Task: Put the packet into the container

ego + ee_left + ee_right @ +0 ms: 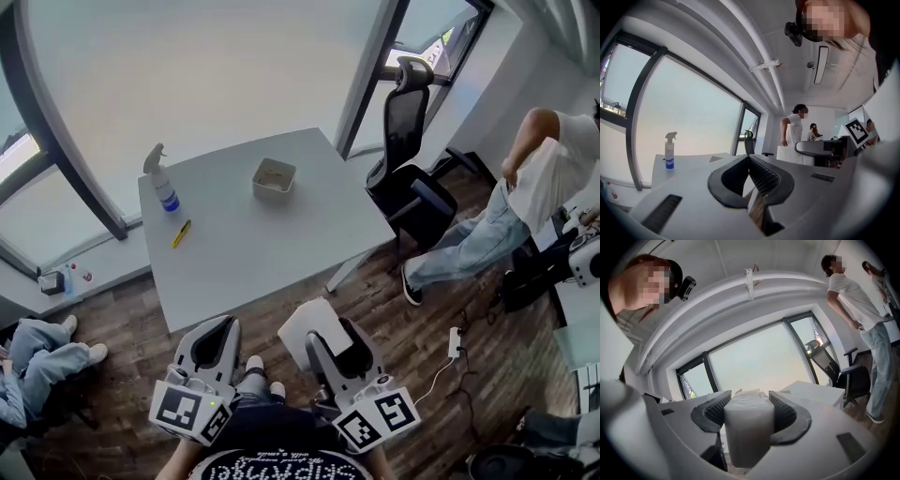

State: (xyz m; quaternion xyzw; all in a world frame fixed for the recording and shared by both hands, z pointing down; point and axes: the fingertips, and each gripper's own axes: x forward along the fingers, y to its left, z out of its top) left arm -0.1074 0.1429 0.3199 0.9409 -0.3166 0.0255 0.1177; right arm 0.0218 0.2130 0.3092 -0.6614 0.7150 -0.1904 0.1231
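White packet [749,427] (just one), in right tongs [750,398]

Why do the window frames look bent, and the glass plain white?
Head view: the wide lens bows the window frame, and daylight washes out the glass. Left gripper view: fisheye curving, dark corners. Right gripper view: the packet in the right gripper sits too close and blurs.
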